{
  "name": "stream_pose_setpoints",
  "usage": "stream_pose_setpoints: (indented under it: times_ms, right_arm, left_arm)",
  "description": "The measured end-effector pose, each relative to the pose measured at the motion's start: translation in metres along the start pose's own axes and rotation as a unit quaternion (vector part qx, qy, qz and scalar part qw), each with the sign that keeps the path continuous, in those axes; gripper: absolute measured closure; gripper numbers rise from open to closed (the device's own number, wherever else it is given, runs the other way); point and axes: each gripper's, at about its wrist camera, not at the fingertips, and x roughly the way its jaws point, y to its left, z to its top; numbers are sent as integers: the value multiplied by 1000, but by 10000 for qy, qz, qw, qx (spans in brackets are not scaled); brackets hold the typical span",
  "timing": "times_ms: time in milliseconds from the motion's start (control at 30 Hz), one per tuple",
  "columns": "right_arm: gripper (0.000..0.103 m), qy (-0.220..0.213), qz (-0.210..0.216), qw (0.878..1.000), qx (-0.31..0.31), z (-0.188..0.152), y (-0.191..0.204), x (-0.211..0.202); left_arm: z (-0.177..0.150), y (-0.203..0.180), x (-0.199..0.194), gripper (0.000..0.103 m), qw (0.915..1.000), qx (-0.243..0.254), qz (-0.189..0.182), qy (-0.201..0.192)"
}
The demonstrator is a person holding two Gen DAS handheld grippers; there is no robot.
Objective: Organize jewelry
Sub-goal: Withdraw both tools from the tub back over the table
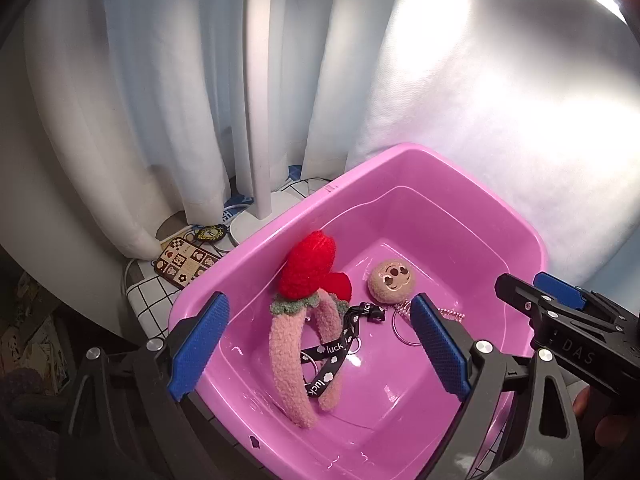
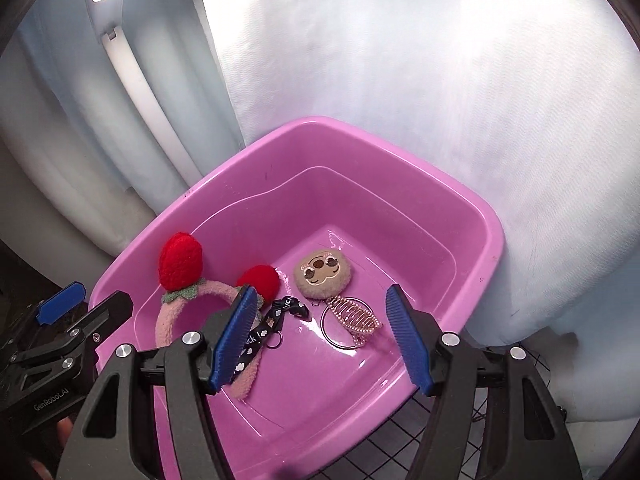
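Observation:
A pink plastic tub (image 1: 460, 200) (image 2: 400, 168) holds a fuzzy pink headband with red strawberries (image 1: 308, 268) (image 2: 180, 264), a black "luck" lanyard (image 1: 332, 356) (image 2: 280, 312), a round beige plush face charm (image 1: 390, 282) (image 2: 324, 272), a metal ring (image 2: 334, 332) and a beaded pink hair claw (image 2: 356, 314). My left gripper (image 1: 320, 344) is open and empty above the tub's near side. My right gripper (image 2: 324, 340) is open and empty above the claw. Each gripper shows in the other's view: the right one (image 1: 560, 308) and the left one (image 2: 76, 320).
A white lamp post (image 1: 256, 120) stands behind the tub on its base. A brown patterned card (image 1: 184, 266) and a dark badge (image 1: 210, 233) lie on the white grid-patterned tablecloth (image 1: 148, 304) left of the tub. White curtains hang behind.

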Motion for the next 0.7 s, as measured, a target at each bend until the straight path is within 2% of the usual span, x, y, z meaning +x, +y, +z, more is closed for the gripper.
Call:
stream_pose_setpoints:
  times_ms: [200,367,400,500,700]
  right_arm:
    - [36,-366,-115,9988,318,-38,-26,-49]
    - [35,-667,-414,9949,639,-79,-62,-93]
    - [32,-731,-506,9936,698,-89,-72,-102]
    - [29,-907,-793,9893,821,-124,-95,-125]
    - [29,-865,-1236,9797,1323,-196,-147,-158]
  left_arm:
    - [-8,-24,-28,10,9988,317,-305,-203]
    - [-24,-55,-55,8,9959,575,-578,-386]
    - [-28,-63,-61,7,9950,634,-633,-439]
    - [-42,-87,-77,7,9908,872,-883,-540]
    - [-76,-138,-100,6,9772,1466,-1418,-592]
